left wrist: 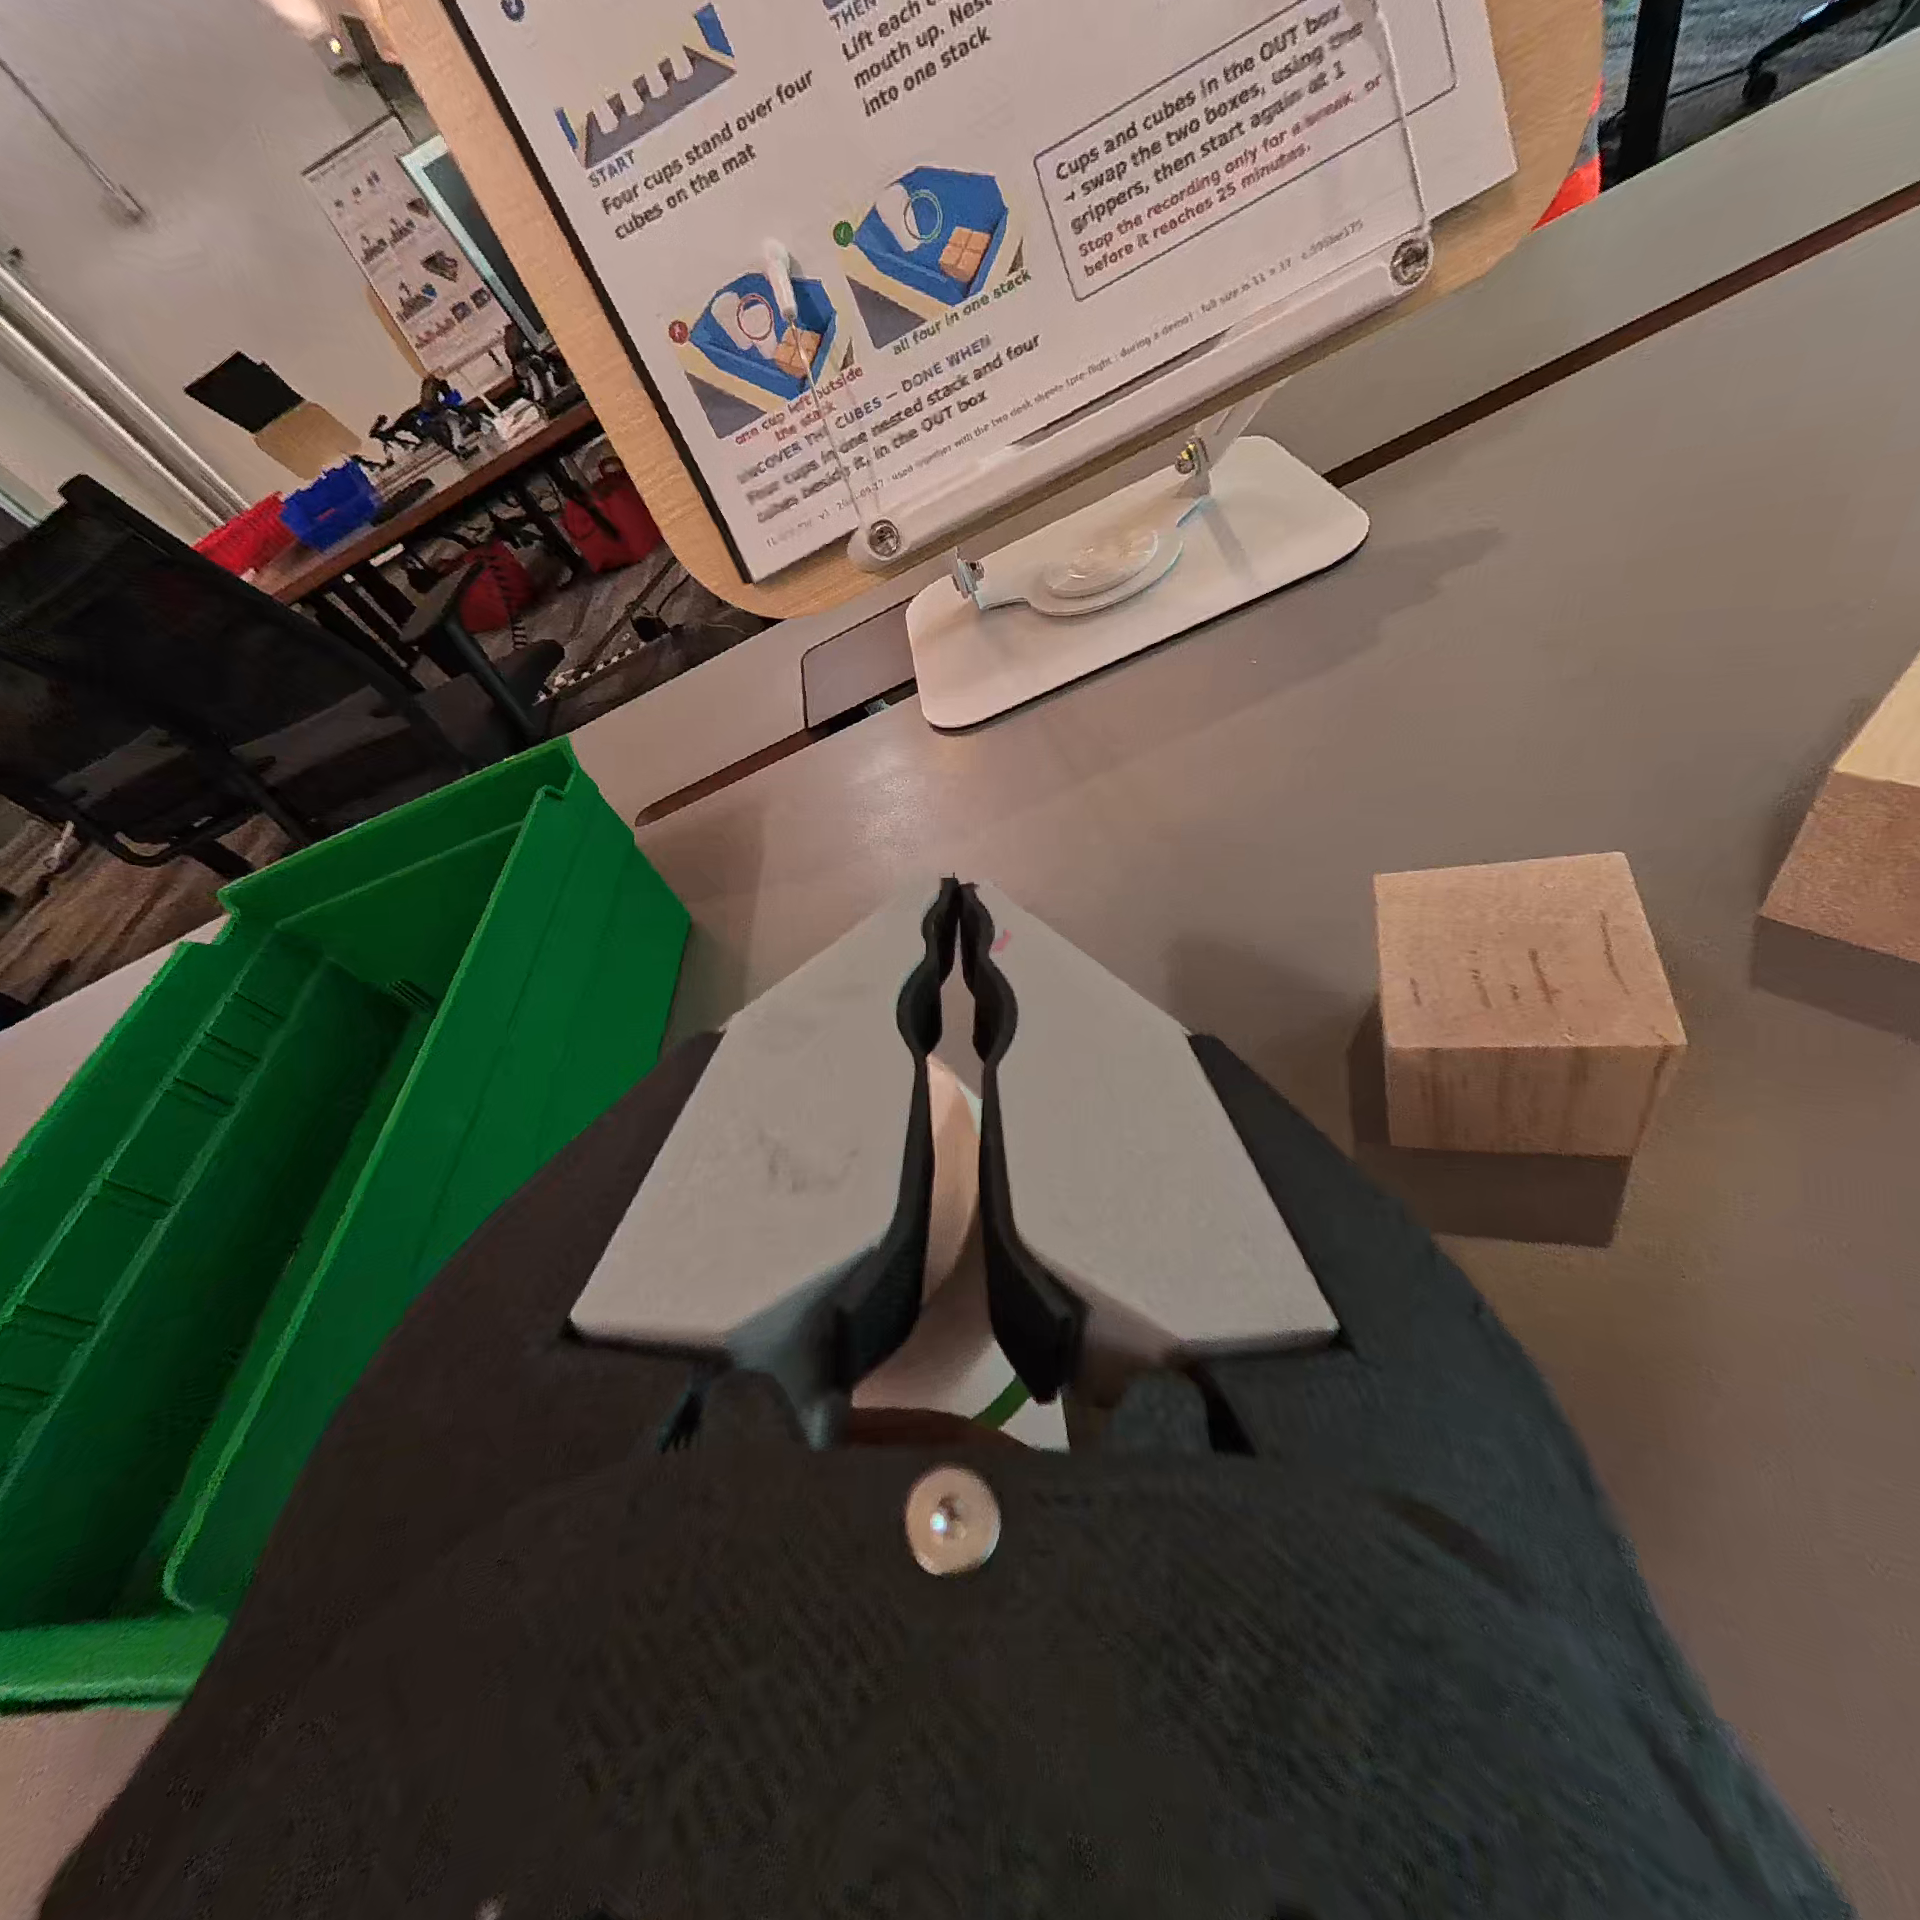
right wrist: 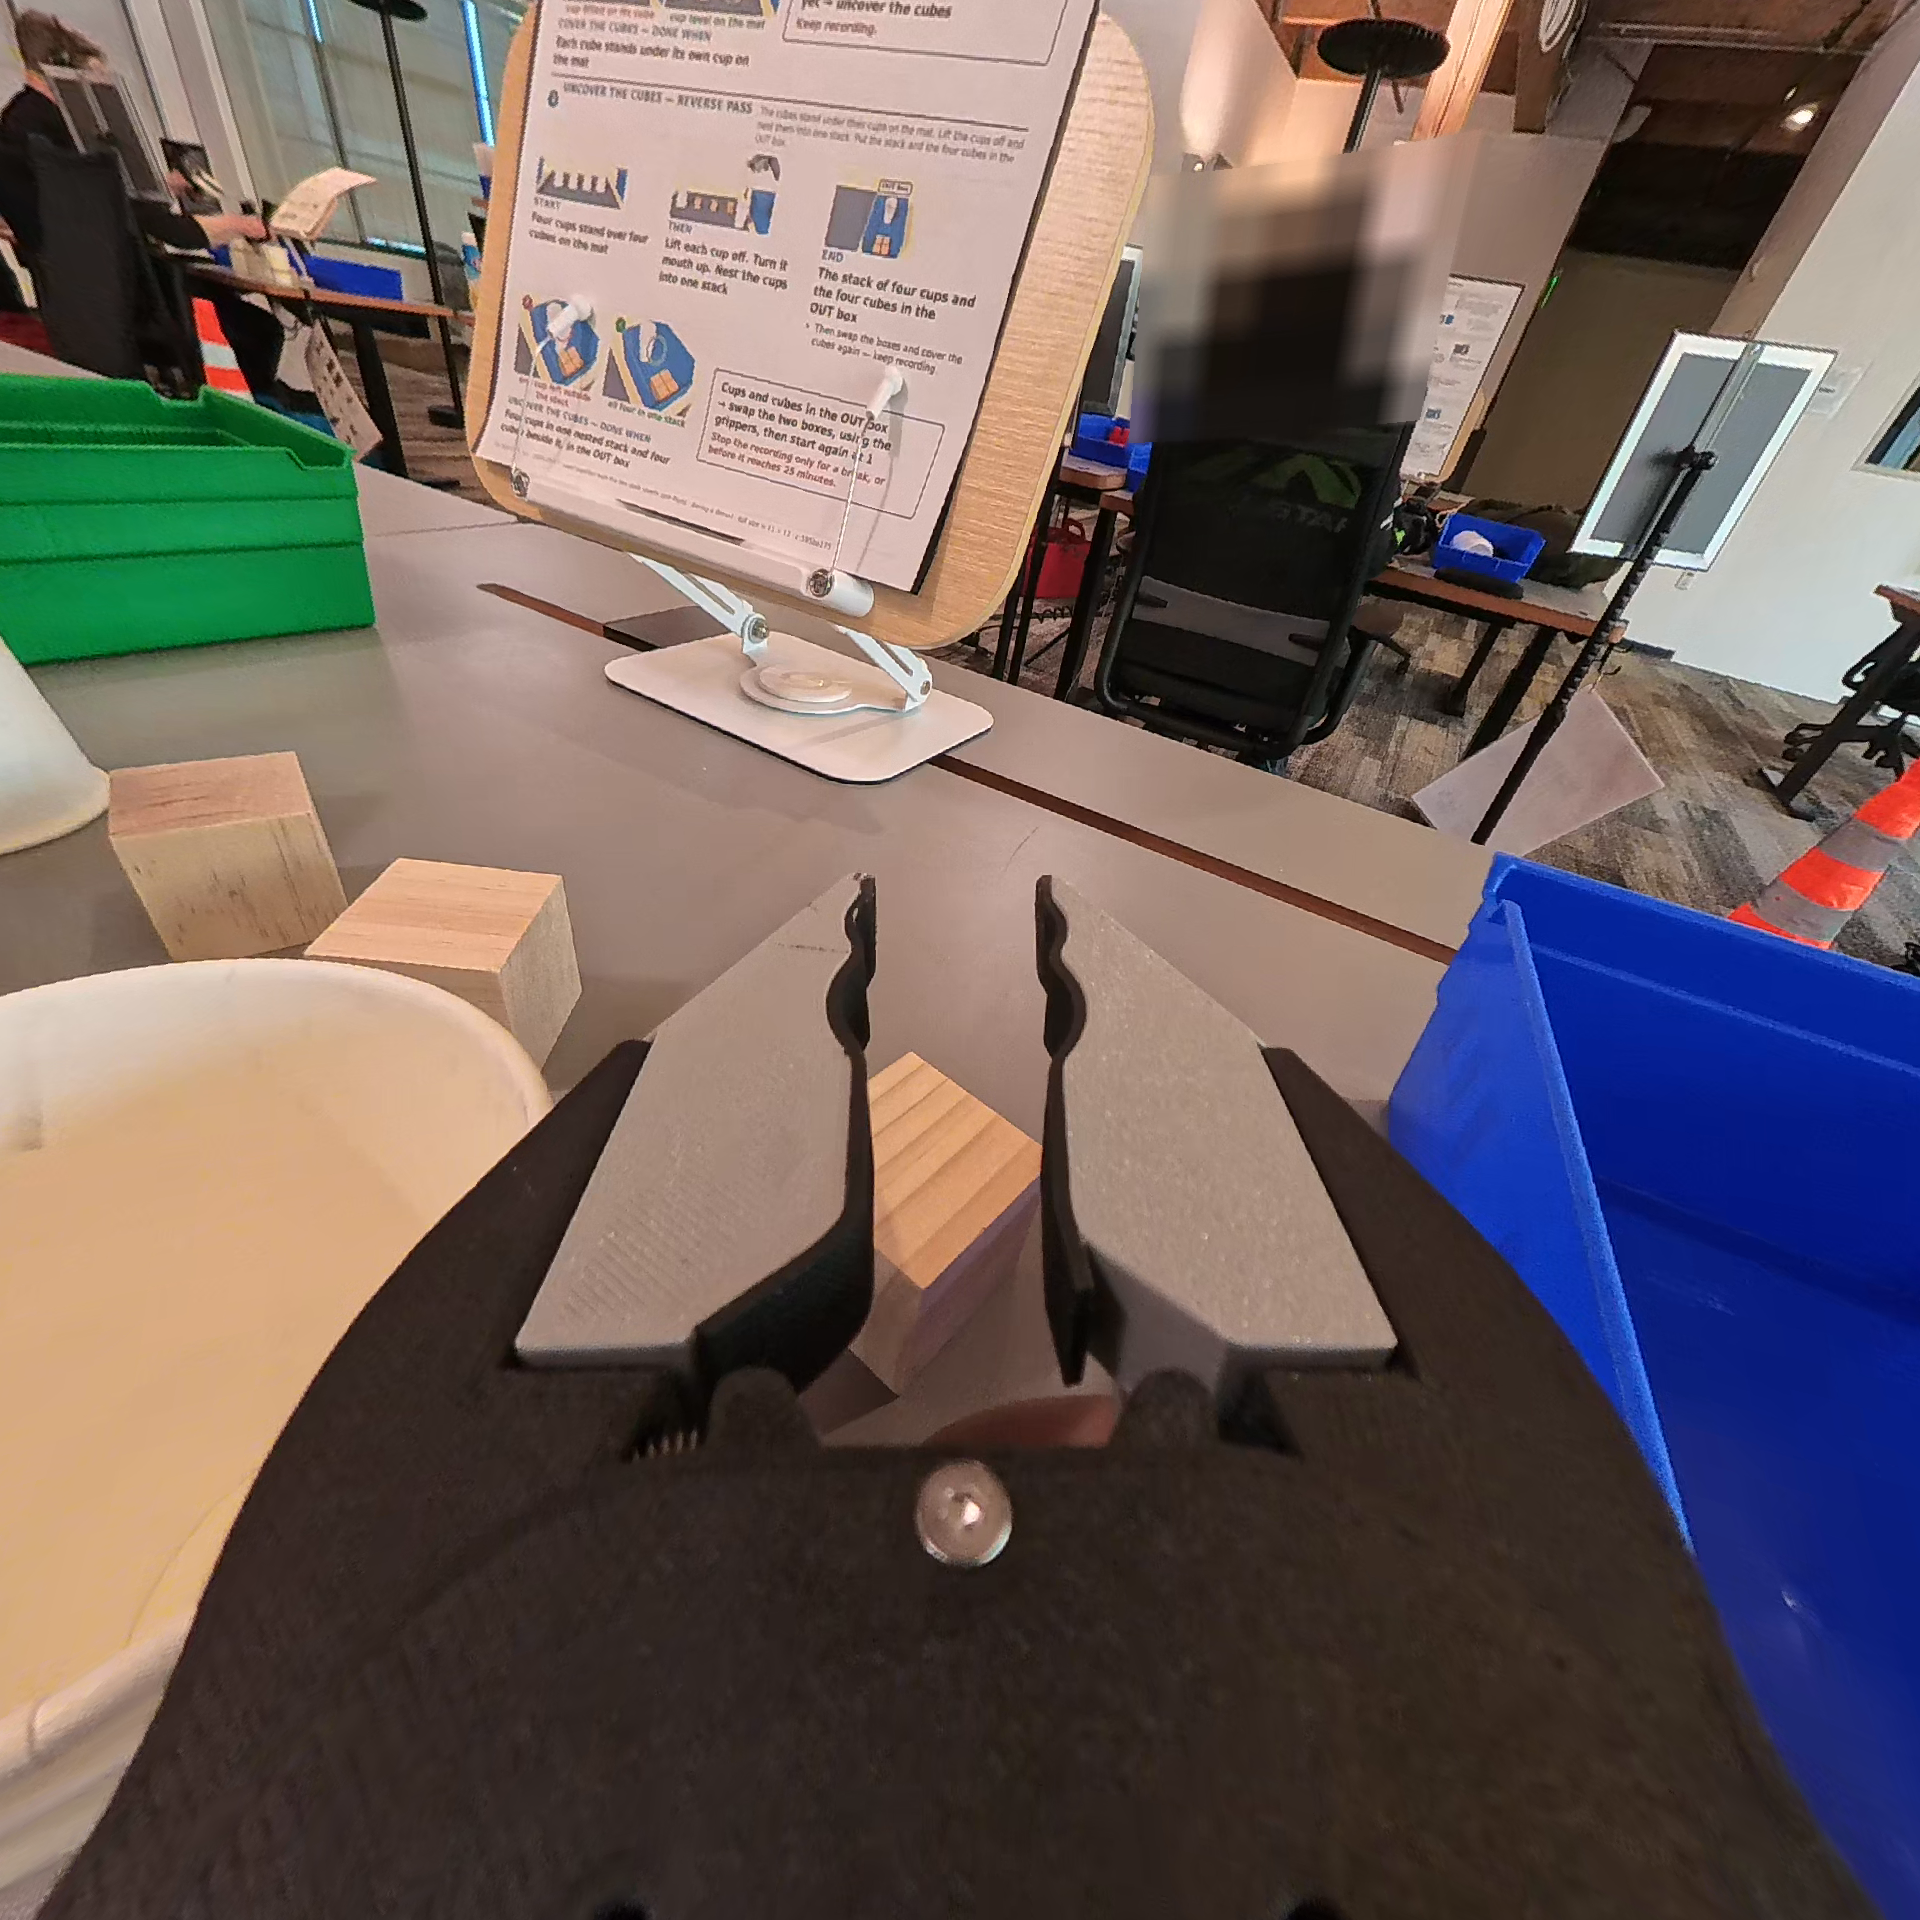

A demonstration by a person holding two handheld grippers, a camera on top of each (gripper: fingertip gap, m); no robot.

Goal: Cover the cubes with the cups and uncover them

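Observation:
My left gripper (left wrist: 958,896) is shut, its tips touching, low over the grey table beside a green bin (left wrist: 364,1091). A white cup (left wrist: 951,1143) shows through the slit behind the tips; I cannot tell if the pads grip it. A wooden cube (left wrist: 1517,1008) stands uncovered to its right. My right gripper (right wrist: 956,914) is shut on a wooden cube (right wrist: 940,1164) that sits turned between the rear of the pads, above the table. Two more cubes (right wrist: 223,852) (right wrist: 447,940) stand uncovered to the left. A white cup (right wrist: 208,1195) stands mouth up at the lower left.
A blue bin (right wrist: 1662,1143) stands close on the right. The green bin (right wrist: 177,520) is at the far left, with another white cup (right wrist: 36,748) at the frame's edge. An instruction board on a white stand (right wrist: 800,717) stands at the back of the table.

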